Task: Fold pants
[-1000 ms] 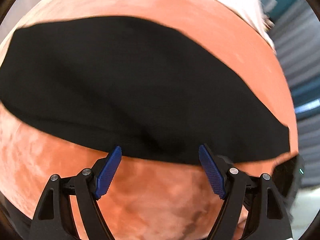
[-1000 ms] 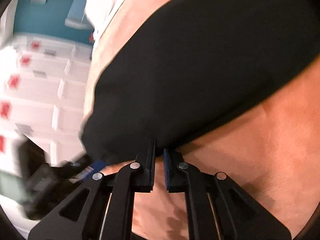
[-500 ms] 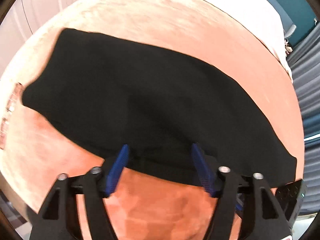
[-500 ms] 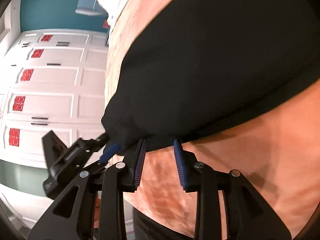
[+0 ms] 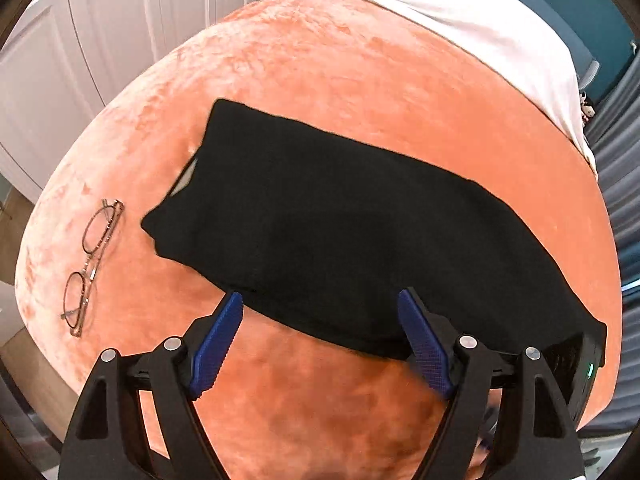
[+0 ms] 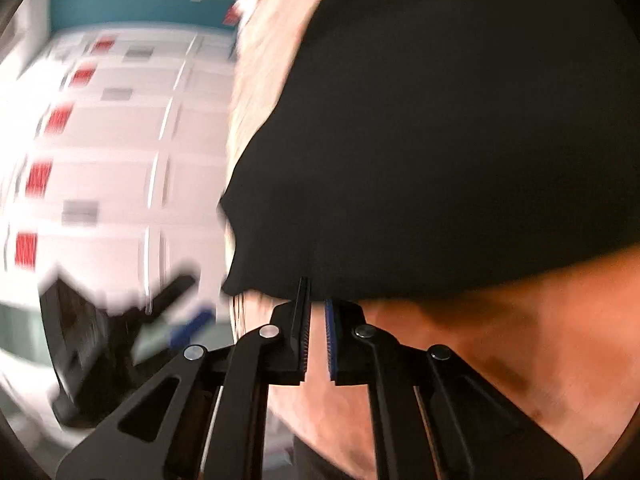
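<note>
Left claw [image 5: 320, 344] backed off; pants [image 5: 360, 232] lie crosswise

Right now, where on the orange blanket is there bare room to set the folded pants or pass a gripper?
Bare orange blanket runs between the black pants and the white sheet. Another free strip lies between the pants' near edge and the open left gripper. Left of the pants it is tighter: eyeglasses lie there.

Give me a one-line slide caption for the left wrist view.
Open left gripper above the near edge of black pants laid flat on an orange blanket, eyeglasses lying beside them.
</note>
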A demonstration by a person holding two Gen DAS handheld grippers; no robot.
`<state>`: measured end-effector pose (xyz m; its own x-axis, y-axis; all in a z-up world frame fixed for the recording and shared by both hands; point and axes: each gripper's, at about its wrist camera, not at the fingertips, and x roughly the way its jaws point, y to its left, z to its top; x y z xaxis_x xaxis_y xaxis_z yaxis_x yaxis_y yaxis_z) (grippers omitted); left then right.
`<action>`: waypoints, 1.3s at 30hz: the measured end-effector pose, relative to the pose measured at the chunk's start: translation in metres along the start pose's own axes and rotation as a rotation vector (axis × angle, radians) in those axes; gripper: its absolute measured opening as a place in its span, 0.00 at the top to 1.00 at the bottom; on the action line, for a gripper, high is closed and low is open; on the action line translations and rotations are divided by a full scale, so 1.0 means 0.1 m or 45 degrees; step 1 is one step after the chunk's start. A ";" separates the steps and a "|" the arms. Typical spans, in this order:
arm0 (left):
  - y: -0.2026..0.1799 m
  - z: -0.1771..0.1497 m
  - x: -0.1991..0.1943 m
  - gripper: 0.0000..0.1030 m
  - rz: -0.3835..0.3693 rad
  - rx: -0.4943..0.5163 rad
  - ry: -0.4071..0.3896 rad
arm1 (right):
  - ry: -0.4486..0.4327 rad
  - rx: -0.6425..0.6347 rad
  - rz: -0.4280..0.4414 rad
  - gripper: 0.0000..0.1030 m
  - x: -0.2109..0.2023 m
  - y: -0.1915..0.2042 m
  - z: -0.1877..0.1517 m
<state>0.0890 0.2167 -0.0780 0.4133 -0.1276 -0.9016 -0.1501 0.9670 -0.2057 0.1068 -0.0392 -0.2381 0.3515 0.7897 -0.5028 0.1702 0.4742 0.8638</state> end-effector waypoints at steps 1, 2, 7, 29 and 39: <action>0.00 0.00 0.00 0.25 -0.002 -0.006 -0.002 | 0.063 -0.048 -0.020 0.94 0.09 0.06 -0.09; 0.03 0.00 -0.01 0.25 -0.008 -0.015 -0.004 | 0.095 -0.080 -0.072 0.91 0.18 0.10 -0.16; 0.05 0.06 -0.08 0.25 0.053 -0.014 -0.057 | -0.011 0.029 -0.048 0.43 0.04 0.06 -0.13; 0.34 0.29 -0.47 0.25 0.046 -0.045 -0.169 | 0.062 -0.203 -0.090 0.56 0.52 0.68 -0.16; 0.35 0.36 -0.48 0.25 0.027 -0.023 -0.180 | 0.138 -0.590 -0.437 0.95 1.10 0.85 -0.01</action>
<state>0.0966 0.2648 -0.0281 0.5324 -0.0735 -0.8433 -0.1756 0.9650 -0.1950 0.1594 0.0883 -0.2196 0.2468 0.5848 -0.7727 -0.1716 0.8111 0.5591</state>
